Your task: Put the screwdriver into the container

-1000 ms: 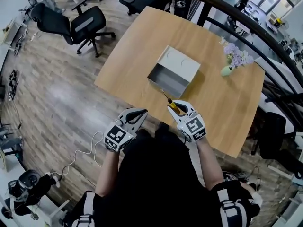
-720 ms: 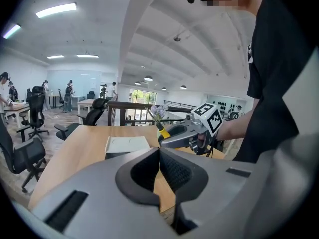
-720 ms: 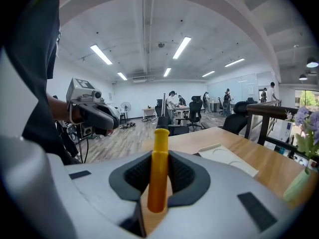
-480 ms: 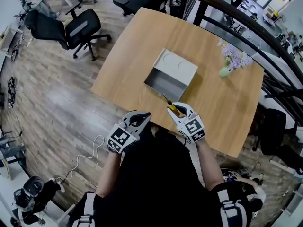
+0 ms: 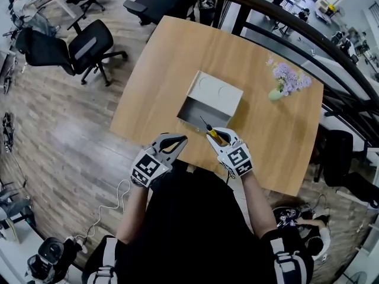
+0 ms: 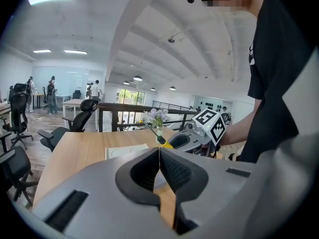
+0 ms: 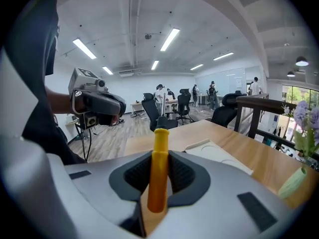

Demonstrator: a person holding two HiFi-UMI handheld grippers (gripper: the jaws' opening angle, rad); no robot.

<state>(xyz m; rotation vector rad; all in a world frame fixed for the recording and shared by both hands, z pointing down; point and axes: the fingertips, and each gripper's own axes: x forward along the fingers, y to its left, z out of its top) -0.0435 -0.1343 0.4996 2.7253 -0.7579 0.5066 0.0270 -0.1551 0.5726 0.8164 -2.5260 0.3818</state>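
Screwdriver (image 5: 211,132), one only, shows in the head view pinched in the right gripper (image 5: 220,136). Both grippers have moved closer to the single container (image 5: 214,90), so the drop looks near.

Left gripper view: the left gripper (image 6: 159,166) is pressed together and empty.

Right gripper view: the pads clamp the yellow handle, with the container ahead on the table (image 7: 249,156).

You are wearing a black short-sleeved top (image 5: 195,218), its sleeves ending above your elbows and leaving your forearms bare. Your left claw (image 5: 172,139) and right claw (image 5: 220,134) are showing pale grey moulded shells with smooth, rounded outlines, and dark ribbed pads (image 6: 177,171) are lining the inner faces of the jaws. Each claw is carrying a marker cube (image 5: 147,171) at its rear, printed with bold black-and-white square patterns.
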